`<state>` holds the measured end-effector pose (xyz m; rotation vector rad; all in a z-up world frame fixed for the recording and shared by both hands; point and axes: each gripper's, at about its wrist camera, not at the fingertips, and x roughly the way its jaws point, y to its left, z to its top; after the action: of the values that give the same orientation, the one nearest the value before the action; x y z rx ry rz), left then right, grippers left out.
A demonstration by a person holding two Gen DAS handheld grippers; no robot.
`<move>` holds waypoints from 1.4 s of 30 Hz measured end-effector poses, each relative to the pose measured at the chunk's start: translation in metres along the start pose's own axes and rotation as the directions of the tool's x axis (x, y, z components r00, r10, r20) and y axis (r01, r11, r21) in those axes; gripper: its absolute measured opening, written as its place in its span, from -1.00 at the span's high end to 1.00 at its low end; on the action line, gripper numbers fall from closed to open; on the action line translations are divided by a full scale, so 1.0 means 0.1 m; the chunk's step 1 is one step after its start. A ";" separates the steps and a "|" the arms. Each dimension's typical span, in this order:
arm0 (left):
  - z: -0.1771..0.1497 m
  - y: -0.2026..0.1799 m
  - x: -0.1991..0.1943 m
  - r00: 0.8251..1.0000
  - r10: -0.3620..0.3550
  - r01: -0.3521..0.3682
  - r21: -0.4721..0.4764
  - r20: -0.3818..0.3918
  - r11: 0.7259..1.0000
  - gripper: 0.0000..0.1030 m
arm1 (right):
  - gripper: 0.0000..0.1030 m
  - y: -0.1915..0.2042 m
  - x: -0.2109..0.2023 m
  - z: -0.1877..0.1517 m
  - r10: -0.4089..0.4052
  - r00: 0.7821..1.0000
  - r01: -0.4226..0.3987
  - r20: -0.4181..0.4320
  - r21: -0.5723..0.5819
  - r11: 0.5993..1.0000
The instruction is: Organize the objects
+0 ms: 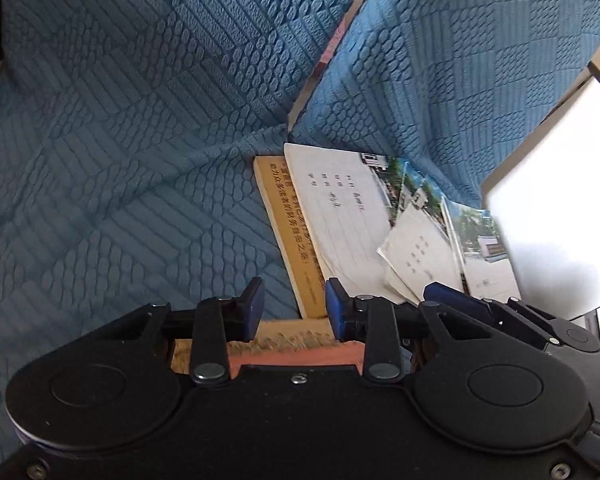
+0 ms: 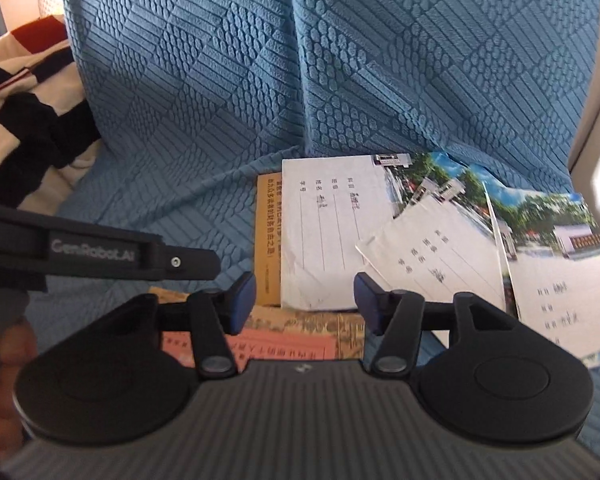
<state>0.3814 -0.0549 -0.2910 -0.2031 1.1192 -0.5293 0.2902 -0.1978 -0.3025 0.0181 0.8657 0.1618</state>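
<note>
A pile of books lies on the blue textured sofa cover. A yellow book sits under a white notebook. A second notebook and a third overlap to the right. A book with a pink band lies nearest. My left gripper is open above the yellow book's near corner, holding nothing. My right gripper is open over the white notebook's near edge, also holding nothing. One of its fingers shows in the left wrist view.
Two blue back cushions rise behind the pile, with a gap between them. A striped garment lies at the left of the seat. A white blurred surface bounds the right side. A person's hand holds the left gripper's body.
</note>
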 end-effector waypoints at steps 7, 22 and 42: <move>0.17 0.11 0.37 0.998 -0.015 0.015 -0.008 -0.062 1.000 0.57 | -0.10 0.12 0.37 0.01 -0.049 0.998 0.045 -0.032 -0.125 0.991; 0.37 0.29 0.73 0.981 -0.143 0.124 -0.142 -0.131 0.982 0.52 | -0.39 0.24 0.56 -0.09 -0.181 0.983 0.184 0.038 -0.316 0.931; 0.46 0.21 0.77 0.983 -0.134 0.117 -0.137 -0.123 0.984 0.13 | -0.45 -0.17 0.52 -0.27 -0.344 0.939 0.329 -0.005 -0.274 0.904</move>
<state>0.4544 -0.0806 -0.3413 -0.3576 1.2766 -0.5897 0.3054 -0.2082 -0.3604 -0.3923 0.8809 -0.0468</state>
